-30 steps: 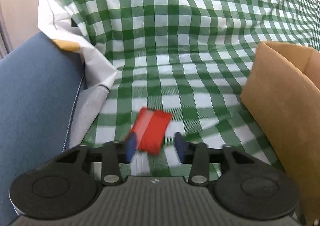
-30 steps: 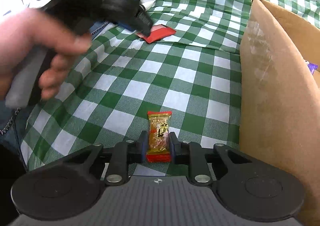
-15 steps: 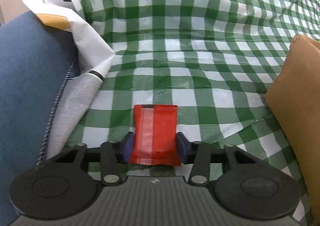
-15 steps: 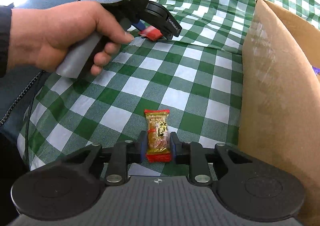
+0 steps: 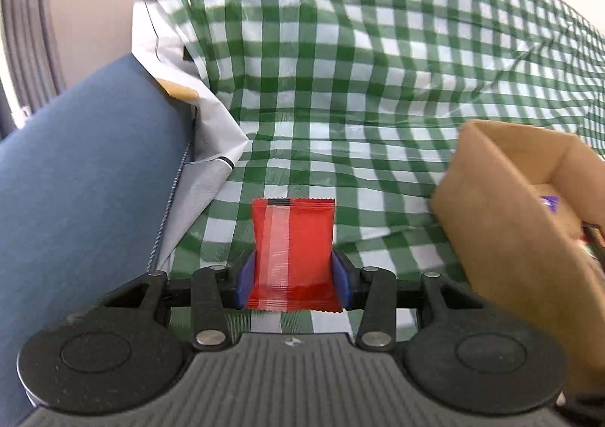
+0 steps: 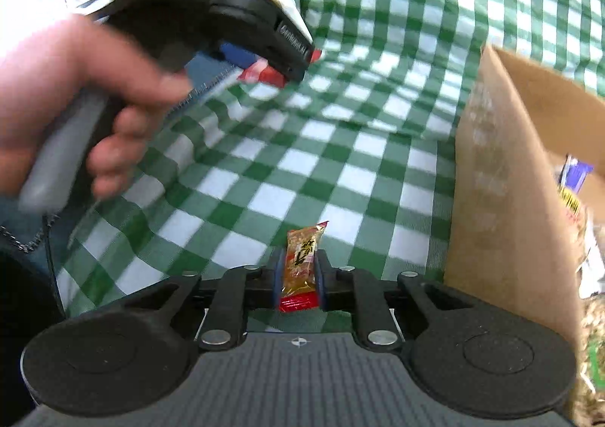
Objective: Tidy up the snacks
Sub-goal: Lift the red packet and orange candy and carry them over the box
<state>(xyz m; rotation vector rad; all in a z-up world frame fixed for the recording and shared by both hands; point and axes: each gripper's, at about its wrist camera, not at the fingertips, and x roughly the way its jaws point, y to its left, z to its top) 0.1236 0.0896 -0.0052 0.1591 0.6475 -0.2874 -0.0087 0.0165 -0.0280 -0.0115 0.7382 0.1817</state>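
Left wrist view shows a flat red foil snack packet (image 5: 293,249) clamped between the blue pads of the left gripper (image 5: 293,281), its sides pinched in and its crimped far edge standing above the green-and-white checked tablecloth (image 5: 340,86). The jaws are closed onto the packet's width, only partly drawn together. To the right sits an open brown cardboard box (image 5: 503,222) with a purple wrapper (image 5: 549,202) inside. At the left lie a blue cushion (image 5: 83,177) and a white plastic sheet (image 5: 211,135).

Right wrist view shows a narrow amber snack bar with a red end (image 6: 300,264) gripped between the nearly closed pads of the right gripper (image 6: 298,283), its far tip tilted right over the cloth. The box wall rises just beside it on the right. Far left, blurred, a bare hand (image 6: 68,105) holds the left gripper with the red packet in its jaws.
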